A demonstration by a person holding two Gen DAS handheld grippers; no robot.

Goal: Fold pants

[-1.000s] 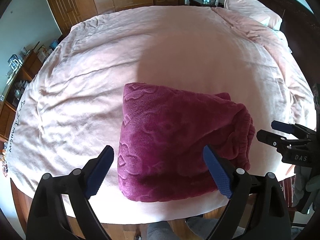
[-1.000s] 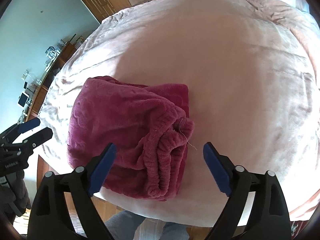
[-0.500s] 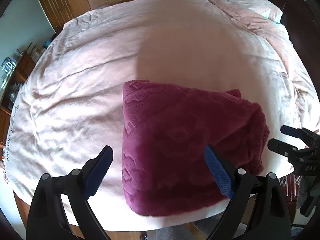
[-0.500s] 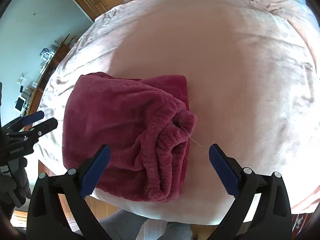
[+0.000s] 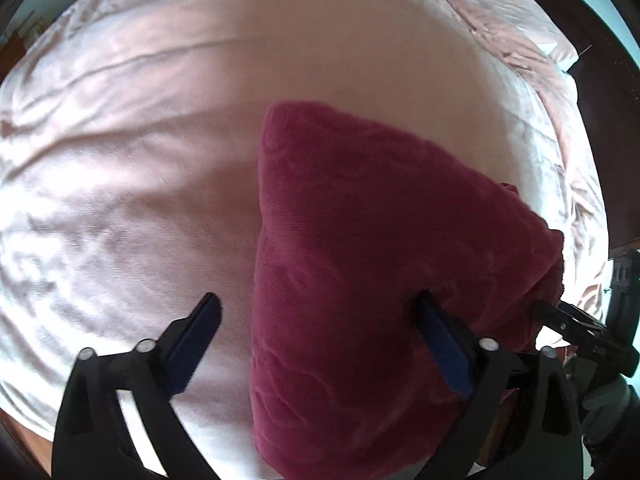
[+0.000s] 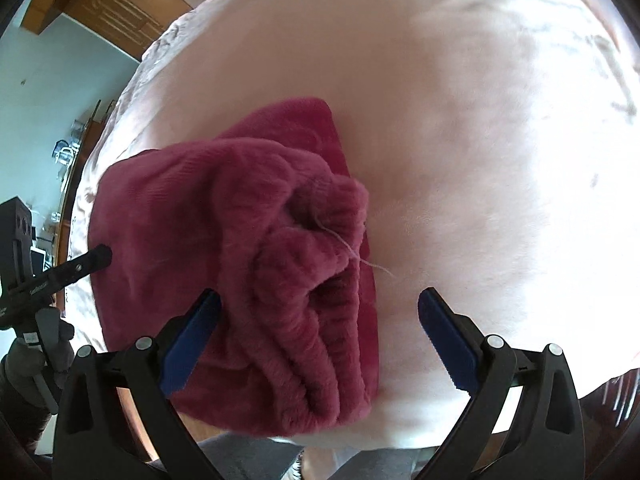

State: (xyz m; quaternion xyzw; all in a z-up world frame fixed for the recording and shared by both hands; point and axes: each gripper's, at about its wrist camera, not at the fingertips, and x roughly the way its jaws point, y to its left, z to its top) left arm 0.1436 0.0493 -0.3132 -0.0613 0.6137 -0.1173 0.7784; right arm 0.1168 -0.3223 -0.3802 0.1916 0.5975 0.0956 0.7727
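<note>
Folded maroon fleece pants (image 5: 360, 264) lie on the pink bedspread (image 5: 160, 120) near its front edge. My left gripper (image 5: 320, 316) hangs low over their left side, jaws opening. Its left finger stands over bare bedspread, its right finger sinks into the pile, and the pants' left edge runs between them, not pressed. My right gripper (image 6: 318, 308) is open over the bunched, ribbed waistband end (image 6: 304, 280), which has a loose thread. Its left finger touches the fabric and its right finger is over the bedspread. Each view shows the other gripper's fingers (image 6: 92, 260) at the pants' far side.
Pink pillows (image 5: 520, 16) and a dark headboard (image 5: 616, 120) are at the far right. A wooden wardrobe (image 6: 100, 4) and a cluttered shelf (image 6: 68, 152) stand past the bed's left side. A person's gloved hand (image 6: 24, 364) and grey trouser legs (image 6: 248, 456) are at the front edge.
Both grippers have come down toward the pants, which now fill much more of each view. The left gripper has shifted over the pants' left edge. Both jaws stand slightly wider.
</note>
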